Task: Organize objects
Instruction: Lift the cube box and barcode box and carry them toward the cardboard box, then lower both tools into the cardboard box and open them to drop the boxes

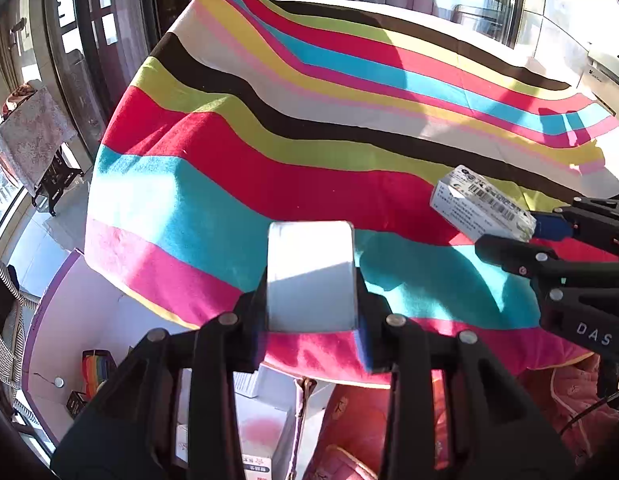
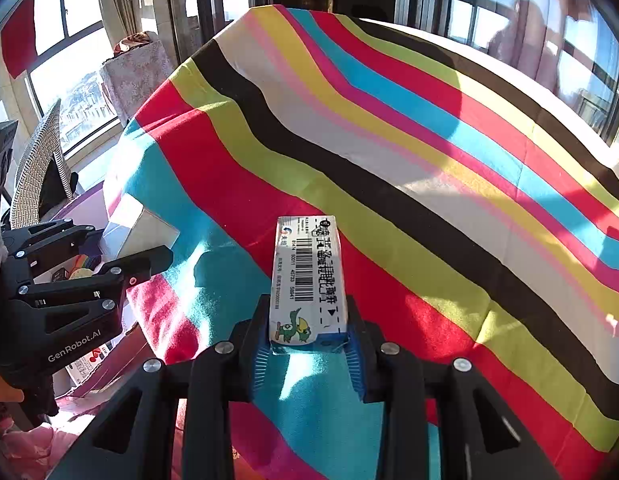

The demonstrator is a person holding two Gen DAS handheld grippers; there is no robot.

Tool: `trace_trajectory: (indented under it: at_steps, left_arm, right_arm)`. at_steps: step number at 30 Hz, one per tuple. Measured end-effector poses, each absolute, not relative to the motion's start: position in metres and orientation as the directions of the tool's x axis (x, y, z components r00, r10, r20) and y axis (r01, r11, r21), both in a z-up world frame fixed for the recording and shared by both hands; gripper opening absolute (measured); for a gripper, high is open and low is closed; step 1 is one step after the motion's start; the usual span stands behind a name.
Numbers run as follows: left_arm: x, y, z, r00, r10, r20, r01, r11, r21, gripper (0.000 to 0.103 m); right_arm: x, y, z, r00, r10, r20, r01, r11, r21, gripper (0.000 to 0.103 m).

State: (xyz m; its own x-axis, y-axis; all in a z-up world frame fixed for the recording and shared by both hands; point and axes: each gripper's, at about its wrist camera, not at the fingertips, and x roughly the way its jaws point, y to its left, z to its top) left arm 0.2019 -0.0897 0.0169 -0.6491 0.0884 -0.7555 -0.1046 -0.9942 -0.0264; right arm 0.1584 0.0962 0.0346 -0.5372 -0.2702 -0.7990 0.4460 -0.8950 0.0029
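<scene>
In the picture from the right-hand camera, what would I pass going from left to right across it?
Left gripper holding a white box → right gripper holding a barcoded box → striped cloth.

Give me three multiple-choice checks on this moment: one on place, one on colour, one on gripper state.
1. The barcoded box is:
A. lying on the cloth
B. in the right gripper
C. on the floor

2. The box in the left gripper is:
A. plain white
B. black
C. green

3. Both grippers are:
A. open
B. shut on boxes
C. out of view

Key: 1 B, its fingers clamp the box above the striped cloth. 2 A, the white box shows no print. 3 B, each pinches a box.
</scene>
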Motion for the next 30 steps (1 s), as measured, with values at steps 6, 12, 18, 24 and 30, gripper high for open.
trace_trajectory:
  at_steps: [6,12,18,24,30]
  left_arm:
    - [0.216,-0.115,0.025,-0.66,0.082,-0.746,-0.059,-0.997,-0.057,0.039]
    - [0.249,-0.169,0.025,-0.658,-0.024,-0.753,0.075,-0.997,-0.034,0.039]
    - [0.278,-0.228,0.024,-0.633,-0.119,-0.765,0.226,-0.973,-0.035,0.039]
    - [0.299,-0.269,0.024,-0.612,-0.198,-0.766,0.33,-0.944,-0.02,0.039]
    - [0.308,-0.299,0.03,-0.613,-0.25,-0.75,0.4,-0.916,-0.021,0.039]
  right_arm:
    - [0.169,0.068,0.044,-0.517,-0.305,-0.8,0.507,-0.862,0.0,0.034]
    - [0.191,0.005,0.055,-0.48,-0.382,-0.79,0.668,-0.743,-0.046,0.034]
    - [0.207,-0.054,0.06,-0.387,-0.444,-0.808,0.79,-0.611,-0.042,0.034]
    - [0.221,-0.103,0.067,-0.348,-0.458,-0.818,0.857,-0.508,-0.08,0.034]
    - [0.246,-0.136,0.06,-0.329,-0.471,-0.818,0.883,-0.461,-0.09,0.034]
